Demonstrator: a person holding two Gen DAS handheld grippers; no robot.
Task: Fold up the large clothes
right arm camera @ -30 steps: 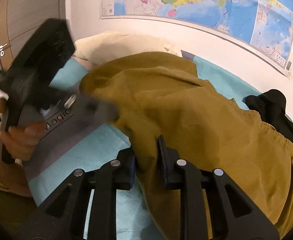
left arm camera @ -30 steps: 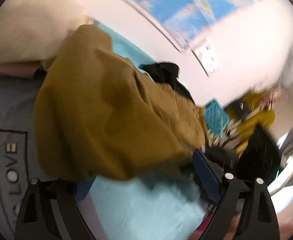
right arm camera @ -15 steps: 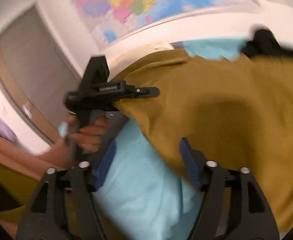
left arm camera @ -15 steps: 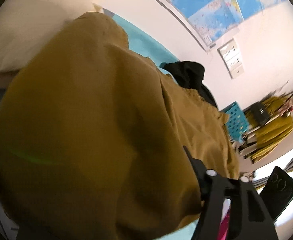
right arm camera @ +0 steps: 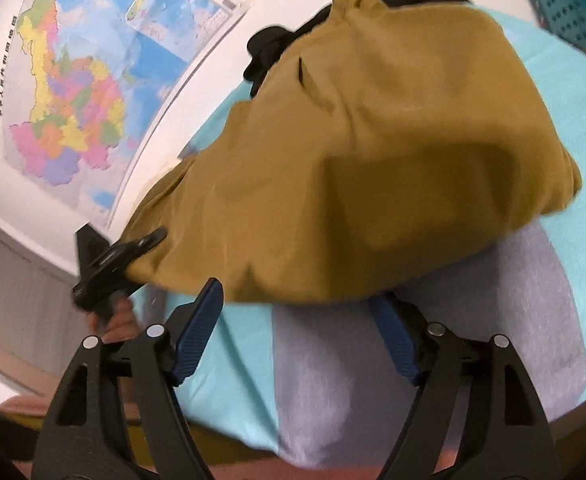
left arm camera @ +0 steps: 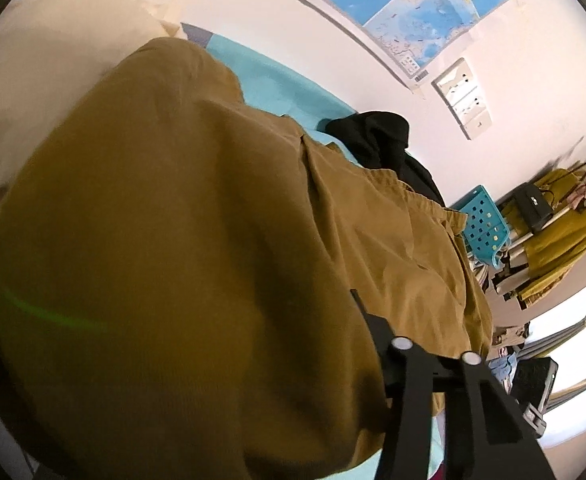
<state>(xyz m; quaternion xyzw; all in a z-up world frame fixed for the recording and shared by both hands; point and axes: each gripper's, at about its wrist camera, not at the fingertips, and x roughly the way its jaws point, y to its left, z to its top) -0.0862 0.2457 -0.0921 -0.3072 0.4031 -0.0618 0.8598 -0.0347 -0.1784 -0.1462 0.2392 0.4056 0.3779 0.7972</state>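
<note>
A large mustard garment (left arm camera: pixel 213 220) lies across a bed and fills most of the left wrist view. It drapes over my left gripper there, so only one black finger (left arm camera: pixel 377 332) shows. In the right wrist view, my left gripper (right arm camera: pixel 149 248) has its jaws closing on the mustard garment's (right arm camera: pixel 373 160) left edge, with the cloth between them and lifted. My right gripper (right arm camera: pixel 297 320) is open and still opening. Nothing is between its blue pads (right arm camera: pixel 201 320). The garment's lower edge hangs just beyond its fingertips, above a grey cloth (right arm camera: pixel 433 360).
A teal sheet (left arm camera: pixel 277 84) covers the bed. A cream pillow (left arm camera: pixel 53 80) sits at its head and a black garment (left arm camera: pixel 381 140) lies by the wall. A blue basket (left arm camera: pixel 481 224) and a clothes rack (left arm camera: pixel 553 232) stand past the bed. A hand (right arm camera: pixel 121 320) holds the left gripper.
My right gripper let go of the garment's edge, rolled and pulled back over the grey cloth. My left gripper moved in under the garment's other edge and closed on it.
</note>
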